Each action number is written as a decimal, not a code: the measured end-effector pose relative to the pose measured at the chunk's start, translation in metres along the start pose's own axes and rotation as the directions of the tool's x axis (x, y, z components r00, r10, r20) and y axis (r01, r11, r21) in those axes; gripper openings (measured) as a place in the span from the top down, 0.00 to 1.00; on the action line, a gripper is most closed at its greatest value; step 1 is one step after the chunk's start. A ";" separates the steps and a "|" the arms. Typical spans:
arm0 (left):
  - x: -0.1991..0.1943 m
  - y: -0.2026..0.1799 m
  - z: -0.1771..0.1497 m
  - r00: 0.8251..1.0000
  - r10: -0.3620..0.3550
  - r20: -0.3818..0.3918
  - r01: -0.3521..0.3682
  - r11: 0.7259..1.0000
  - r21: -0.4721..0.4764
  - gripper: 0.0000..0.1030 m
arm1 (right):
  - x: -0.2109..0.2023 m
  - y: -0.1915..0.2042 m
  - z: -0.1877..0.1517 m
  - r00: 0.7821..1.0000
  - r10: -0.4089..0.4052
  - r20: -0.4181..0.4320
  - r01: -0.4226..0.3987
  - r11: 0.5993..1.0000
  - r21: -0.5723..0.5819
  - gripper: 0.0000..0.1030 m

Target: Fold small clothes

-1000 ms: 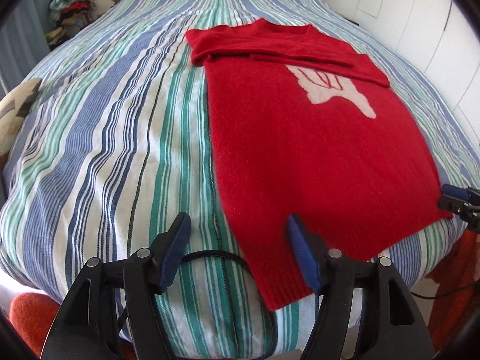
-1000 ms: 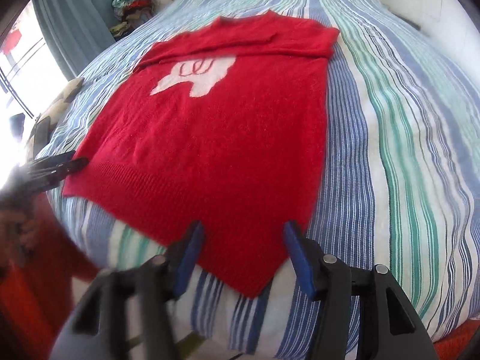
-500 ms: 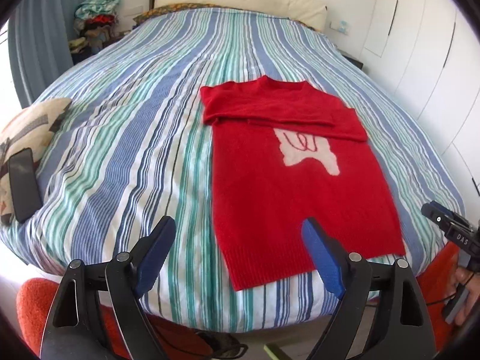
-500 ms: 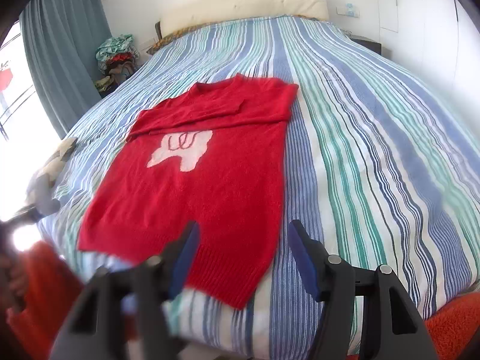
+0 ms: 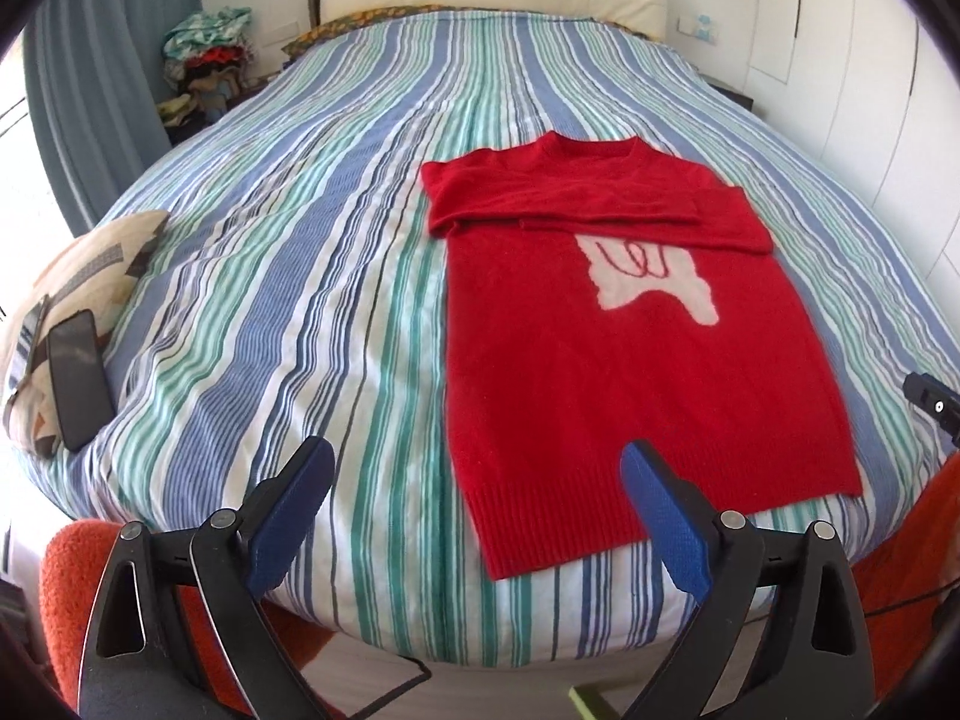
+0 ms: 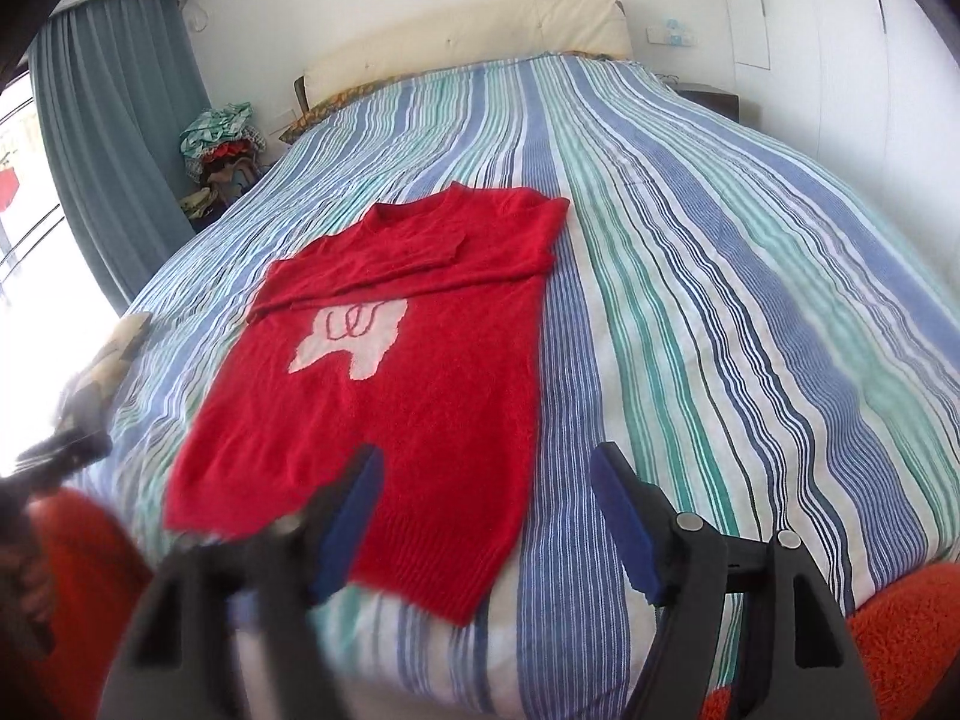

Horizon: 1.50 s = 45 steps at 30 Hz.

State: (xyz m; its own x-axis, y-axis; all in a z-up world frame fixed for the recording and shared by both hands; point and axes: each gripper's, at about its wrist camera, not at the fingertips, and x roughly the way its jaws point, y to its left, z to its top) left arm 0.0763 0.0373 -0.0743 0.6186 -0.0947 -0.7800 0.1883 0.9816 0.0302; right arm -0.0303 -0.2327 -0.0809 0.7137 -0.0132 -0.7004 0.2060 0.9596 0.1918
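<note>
A small red sweater (image 5: 612, 354) with a white motif lies flat on the striped bed, both sleeves folded across the chest, hem toward me. It also shows in the right wrist view (image 6: 390, 396). My left gripper (image 5: 474, 516) is open and empty, held off the foot of the bed before the hem's left corner. My right gripper (image 6: 486, 516) is open and empty, off the bed before the hem's right corner. The right gripper's tip shows at the right edge of the left wrist view (image 5: 933, 402).
The striped bedcover (image 5: 288, 276) spans the whole bed. A patterned cushion (image 5: 78, 288) with a black phone (image 5: 78, 378) on it lies at the bed's left edge. A pile of clothes (image 5: 204, 60) sits far left. White wardrobe doors (image 5: 870, 60) stand on the right.
Both grippers have pulled back and up from the sweater's hem, away from the bed. The sweater lies as before.
</note>
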 end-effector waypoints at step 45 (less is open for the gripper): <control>0.045 0.028 -0.030 0.992 0.016 -0.127 -0.025 0.998 -0.065 0.04 | 0.042 0.028 -0.038 0.950 -0.265 -0.163 0.230 0.951 -0.206 0.25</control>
State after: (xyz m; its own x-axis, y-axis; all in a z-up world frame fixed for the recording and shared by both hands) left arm 0.0867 0.0652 -0.1275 0.5195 -0.0568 -0.8526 0.1232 0.9923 0.0089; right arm -0.0201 -0.1962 -0.1309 0.5145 -0.2209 -0.8285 0.2220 0.9676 -0.1201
